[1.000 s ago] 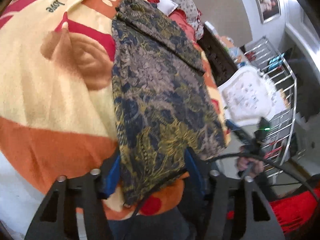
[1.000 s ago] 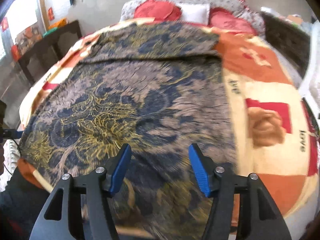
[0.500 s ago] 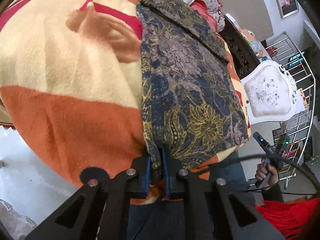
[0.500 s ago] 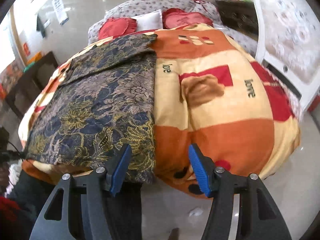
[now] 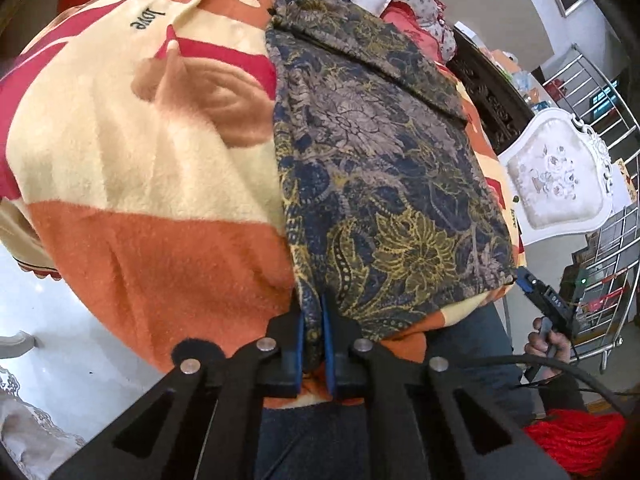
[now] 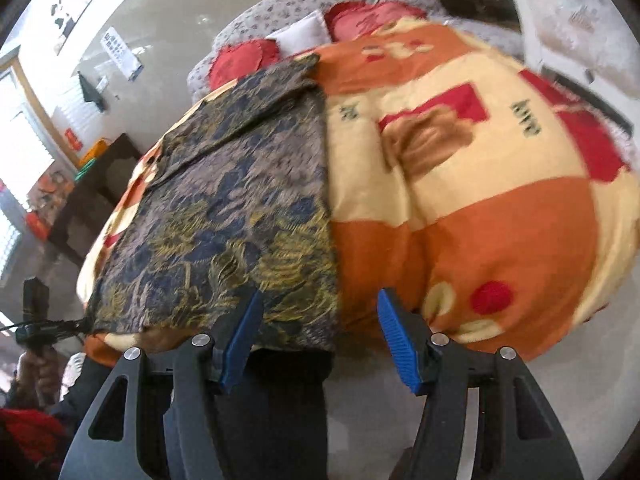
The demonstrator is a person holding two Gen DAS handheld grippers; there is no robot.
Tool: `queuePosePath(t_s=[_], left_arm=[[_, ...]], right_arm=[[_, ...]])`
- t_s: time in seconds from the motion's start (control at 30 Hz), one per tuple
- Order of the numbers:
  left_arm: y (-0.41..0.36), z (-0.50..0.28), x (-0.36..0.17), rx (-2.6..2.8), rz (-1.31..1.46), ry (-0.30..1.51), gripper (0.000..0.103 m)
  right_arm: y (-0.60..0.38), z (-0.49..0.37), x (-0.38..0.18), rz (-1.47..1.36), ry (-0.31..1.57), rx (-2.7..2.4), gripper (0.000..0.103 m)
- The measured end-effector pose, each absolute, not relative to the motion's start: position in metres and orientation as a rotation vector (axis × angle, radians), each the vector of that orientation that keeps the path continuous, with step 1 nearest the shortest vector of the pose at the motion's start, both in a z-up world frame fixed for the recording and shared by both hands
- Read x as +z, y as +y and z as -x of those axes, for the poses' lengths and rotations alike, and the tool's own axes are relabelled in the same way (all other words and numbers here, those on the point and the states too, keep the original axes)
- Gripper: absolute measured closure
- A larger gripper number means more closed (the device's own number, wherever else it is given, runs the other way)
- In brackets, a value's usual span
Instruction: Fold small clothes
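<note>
Blue rubber pads on my left gripper (image 5: 311, 344) are pressed together on the near hem of the patterned garment (image 5: 384, 184), the cloth pinched between them at its near left corner. My right gripper (image 6: 320, 336) stands wide open with nothing between its blue pads (image 6: 396, 340), hanging off the near edge of the bed, its left pad over the garment's near hem and its right pad in front of the blanket (image 6: 500, 216).

The garment, dark blue with gold and grey flowers, lies flat and long on the orange, cream and red blanket, running from the near edge toward the far pillows (image 6: 240, 56). Its far end is folded over into a flap. In the left wrist view it fills the right half of the bed; bare blanket, printed with the word "love", lies to its left.

To the right in that view stands a white padded chair (image 5: 556, 176) beside a metal rack (image 5: 608, 240), with a dark wooden cabinet (image 5: 492, 100) farther off.
</note>
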State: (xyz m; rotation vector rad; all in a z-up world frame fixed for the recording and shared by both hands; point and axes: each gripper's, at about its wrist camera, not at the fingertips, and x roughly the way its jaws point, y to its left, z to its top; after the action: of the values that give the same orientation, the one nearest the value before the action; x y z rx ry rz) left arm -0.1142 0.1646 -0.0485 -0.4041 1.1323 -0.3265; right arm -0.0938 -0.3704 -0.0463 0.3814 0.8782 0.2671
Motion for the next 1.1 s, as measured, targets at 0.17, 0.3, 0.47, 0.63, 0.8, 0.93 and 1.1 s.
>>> queuePosePath(t_s=[0.17,0.3,0.47,0.63,0.8,0.93,1.1], left_arm=[[0.164,0.113,-0.05,-0.319,0.412,1.134,0.096],[0.164,0.114,-0.049,-0.313,0.411,1.129,0.096],[0.168,0.118,-0.04,-0.302,0.41,1.096,0.096],[0.173,0.126,-0.017,-0.303,0.402,1.045,0.097],[0.184,0.141,0.022,-0.337,0.407,0.965,0.097],[0.207,0.163,0.051,-0.38,0.457,0.899,0.097],[0.219,0.188,0.083,-0.478,0.521,0.815,0.097]], right_arm=[[-0.371,0.088,-0.068,-0.5,0.918,0.352,0.047],[-0.379,0.087,-0.083,-0.634,0.928,0.386,0.062],[-0.391,0.098,-0.07,-0.651,0.869,0.365,0.084],[-0.389,0.115,-0.027,-0.568,0.799,0.406,0.084],[-0.374,0.132,0.025,-0.443,0.738,0.484,0.085],[-0.37,0.148,0.058,-0.383,0.697,0.527,0.085],[-0.383,0.167,0.091,-0.338,0.668,0.53,0.085]])
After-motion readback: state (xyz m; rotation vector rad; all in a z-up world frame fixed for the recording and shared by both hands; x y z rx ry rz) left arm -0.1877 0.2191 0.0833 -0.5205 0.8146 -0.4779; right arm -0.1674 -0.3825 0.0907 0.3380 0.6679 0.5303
